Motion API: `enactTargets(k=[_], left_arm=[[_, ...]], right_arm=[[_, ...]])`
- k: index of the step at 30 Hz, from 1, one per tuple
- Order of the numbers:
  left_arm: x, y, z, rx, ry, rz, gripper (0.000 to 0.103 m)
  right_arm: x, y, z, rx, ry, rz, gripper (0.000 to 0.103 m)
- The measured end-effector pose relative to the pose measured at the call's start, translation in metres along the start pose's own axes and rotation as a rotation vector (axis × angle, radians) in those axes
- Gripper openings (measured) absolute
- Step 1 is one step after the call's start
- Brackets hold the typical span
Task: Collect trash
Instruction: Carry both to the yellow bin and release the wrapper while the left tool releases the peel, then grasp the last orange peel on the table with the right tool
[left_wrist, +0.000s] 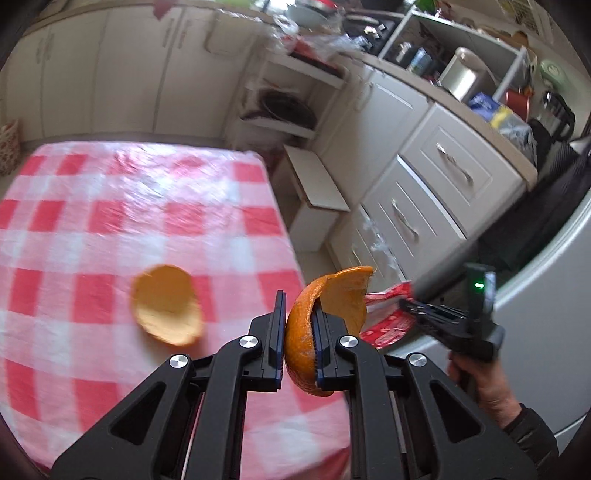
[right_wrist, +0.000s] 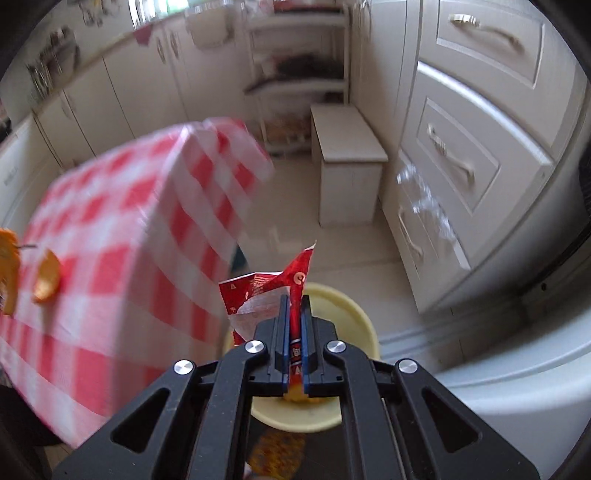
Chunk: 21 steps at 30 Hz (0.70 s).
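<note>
Left wrist view: left gripper, jaws nearly closed, clamped on a curved orange peel piece at the near edge of the red-and-white checked tablecloth; a second cupped orange peel lies on the cloth just beyond. Right wrist view: right gripper, jaws pinched tight on a crumpled red foil wrapper, above a pale yellow round bin on the floor; white drawer cabinets stand farther back.

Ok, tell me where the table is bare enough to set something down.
The checked tablecloth is bare all round the loose orange peel, most of all toward its far edge by the cupboards. The near right corner is crowded: the left gripper grips an orange peel, and the right gripper holds a red wrapper there.
</note>
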<state>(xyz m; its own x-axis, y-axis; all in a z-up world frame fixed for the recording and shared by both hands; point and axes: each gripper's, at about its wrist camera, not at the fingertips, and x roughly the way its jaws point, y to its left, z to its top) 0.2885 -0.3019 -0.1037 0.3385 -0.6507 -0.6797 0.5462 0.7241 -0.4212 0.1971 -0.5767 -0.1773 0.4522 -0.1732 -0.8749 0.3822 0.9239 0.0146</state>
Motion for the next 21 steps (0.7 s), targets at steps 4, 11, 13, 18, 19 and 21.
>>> enactTargets(k=[4,11,13,18,19,21], left_arm=[[0.047,-0.032,-0.017,0.005,0.096,0.011,0.011],[0.108,-0.069,-0.035,0.040,0.208,0.088,0.012],[0.126,-0.081,-0.038,0.046,0.231,0.109,0.012],[0.177,-0.105,-0.040,0.059,0.322,0.155,0.024],[0.185,-0.109,-0.040,0.061,0.334,0.161,0.034],[0.189,-0.115,-0.039,0.065,0.336,0.169,0.042]], right_arm=[[0.035,0.001,-0.010,-0.017,0.143,0.000,0.043],[-0.017,-0.031,0.007,0.154,-0.031,0.053,0.063],[-0.038,-0.039,0.013,0.195,-0.111,0.088,0.067],[-0.076,-0.046,0.027,0.249,-0.251,0.167,0.071],[-0.080,-0.047,0.029,0.252,-0.264,0.183,0.071],[-0.083,-0.047,0.033,0.255,-0.276,0.196,0.073]])
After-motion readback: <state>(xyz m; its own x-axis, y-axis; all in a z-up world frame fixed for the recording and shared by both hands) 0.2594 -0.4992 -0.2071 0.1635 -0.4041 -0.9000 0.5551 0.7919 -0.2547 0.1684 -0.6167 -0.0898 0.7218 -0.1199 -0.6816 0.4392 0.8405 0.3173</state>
